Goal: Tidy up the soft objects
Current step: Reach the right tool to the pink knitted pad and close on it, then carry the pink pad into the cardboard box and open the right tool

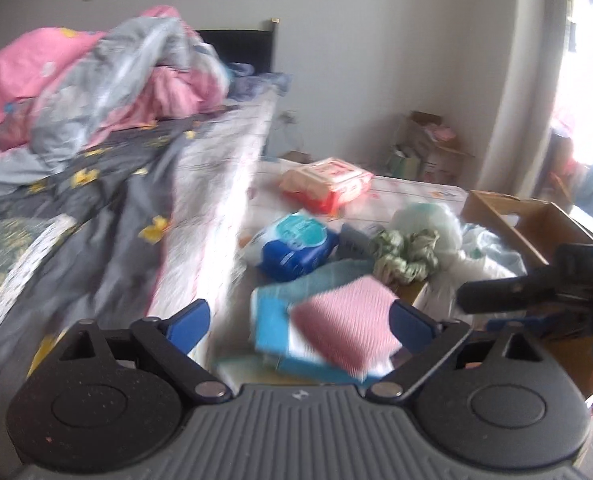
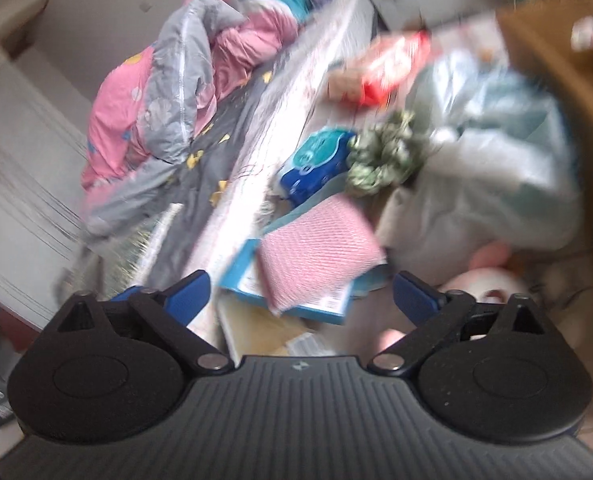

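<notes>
On the far left, the bed [image 1: 108,208] with its dark flowered sheet carries a heap of pink and grey quilt [image 1: 96,80], and beside it a low surface under a pale printed cloth [image 1: 416,194] holds the clutter to be sorted. The left gripper [image 1: 300,322] hangs wide open, holding nothing, with the pink cloth [image 1: 348,326] just beyond its fingers, lying on a blue and white pack [image 1: 272,332]. Past that sit a blue packet [image 1: 296,248], an orange packet [image 1: 328,182], a green scrunchie [image 1: 406,256] and a cardboard box [image 1: 528,220] at the right. The right gripper [image 2: 300,294] is spread open and empty too, over the same pink cloth [image 2: 316,258]; both views are blurred. The likely step is picking up that cloth, and doing it well probably means pinching one edge only, so the pack beneath stays put. A pale wall [image 1: 376,60] closes the room, a bright doorway [image 1: 588,112] on the right.
</notes>
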Available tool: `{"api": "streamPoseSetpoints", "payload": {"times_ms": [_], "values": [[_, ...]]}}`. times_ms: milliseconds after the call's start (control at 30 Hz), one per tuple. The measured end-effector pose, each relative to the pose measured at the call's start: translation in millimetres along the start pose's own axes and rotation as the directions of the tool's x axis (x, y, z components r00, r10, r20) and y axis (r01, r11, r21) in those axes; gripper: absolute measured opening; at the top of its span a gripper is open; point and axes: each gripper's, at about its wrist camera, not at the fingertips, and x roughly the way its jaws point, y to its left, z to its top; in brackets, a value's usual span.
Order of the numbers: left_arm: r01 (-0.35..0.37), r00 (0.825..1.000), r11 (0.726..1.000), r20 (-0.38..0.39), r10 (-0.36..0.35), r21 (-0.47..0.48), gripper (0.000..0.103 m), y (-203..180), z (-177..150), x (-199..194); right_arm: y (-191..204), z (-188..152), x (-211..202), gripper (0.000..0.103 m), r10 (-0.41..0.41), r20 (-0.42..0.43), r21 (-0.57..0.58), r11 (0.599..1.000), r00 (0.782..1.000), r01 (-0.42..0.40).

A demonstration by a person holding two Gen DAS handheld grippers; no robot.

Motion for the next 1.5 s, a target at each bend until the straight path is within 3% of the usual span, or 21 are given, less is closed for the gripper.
{"api": "streamPoseSetpoints", "payload": {"times_ms": [67, 167, 300, 367, 533, 633, 800, 867, 933, 1033, 1133, 1300, 1400, 1500], "values": [[0.073, 0.997, 0.996, -0.044, -0.071, 0.048, 0.092, -0.1, 11.2, 19.9, -10.6, 7.3, 16.5, 0.085, 0.004, -0.041, 0.072, 0.997, 0.999, -0.001], [0.192, 0.970, 0.974, -0.172, -0.171, 0.116, 0.093, -4.7, 23.2, 57.3, -23.9, 16.6, 46.0, 0.076, -0.002, -0.118, 0.158, 0.987, 0.993, 0.021], [0.207, 0.957, 0.957, -0.246, -0.156, 0.202, 0.098, -11.7, 31.2, 97.0, -42.0, 20.1, 71.6, 0.059, -0.005, -0.208, 0.250, 0.966, 0.978, 0.058], [0.231, 0.948, 0.949, -0.269, -0.171, 0.212, 0.098, -9.3, 32.2, 113.3, -44.3, 24.2, 75.4, 0.057, -0.006, -0.223, 0.271, 0.960, 0.975, 0.068], [0.294, 0.907, 0.939, -0.363, -0.214, 0.180, 0.096, -2.9, 37.7, 148.5, -50.3, 35.4, 82.5, 0.056, 0.037, -0.245, 0.336, 0.941, 0.969, 0.049], [0.327, 0.888, 0.931, -0.389, -0.245, 0.159, 0.087, -0.8, 38.9, 154.3, -50.4, 38.9, 88.5, 0.057, 0.038, -0.266, 0.346, 0.937, 0.963, 0.059], [0.353, 0.853, 0.933, -0.435, -0.288, 0.075, 0.061, 4.8, 39.6, 156.8, -59.1, 40.3, 97.2, 0.056, 0.056, -0.285, 0.364, 0.930, 0.957, 0.054], [0.344, 0.847, 0.938, -0.442, -0.294, 0.035, 0.056, 9.1, 41.7, 151.4, -58.0, 40.5, 99.2, 0.055, 0.064, -0.277, 0.361, 0.931, 0.959, 0.042], [0.331, 0.854, 0.943, -0.433, -0.287, 0.027, 0.055, 12.6, 42.8, 142.9, -56.4, 41.9, 97.6, 0.052, 0.077, -0.250, 0.349, 0.937, 0.965, 0.016], [0.356, 0.843, 0.935, -0.434, -0.320, 0.002, 0.062, 15.0, 41.1, 134.4, -53.1, 47.5, 96.8, 0.051, 0.080, -0.205, 0.321, 0.947, 0.976, -0.010], [0.318, 0.858, 0.947, -0.438, -0.269, 0.041, 0.066, 6.4, 35.7, 133.7, -54.2, 47.7, 105.8, 0.051, 0.071, -0.205, 0.314, 0.949, 0.976, -0.003], [0.236, 0.906, 0.962, -0.390, -0.165, 0.140, 0.064, -10.3, 30.0, 127.9, -54.1, 40.1, 118.8, 0.042, 0.060, -0.210, 0.323, 0.946, 0.976, 0.011], [0.191, 0.937, 0.962, -0.329, -0.120, 0.195, 0.061, -18.8, 34.3, 108.9, -45.4, 43.0, 106.5, 0.037, 0.075, -0.172, 0.299, 0.954, 0.982, -0.020], [0.168, 0.957, 0.965, -0.268, -0.111, 0.202, 0.061, -25.3, 44.9, 84.3, -32.1, 50.8, 84.8, 0.036, 0.106, -0.126, 0.253, 0.965, 0.986, -0.072]]}}
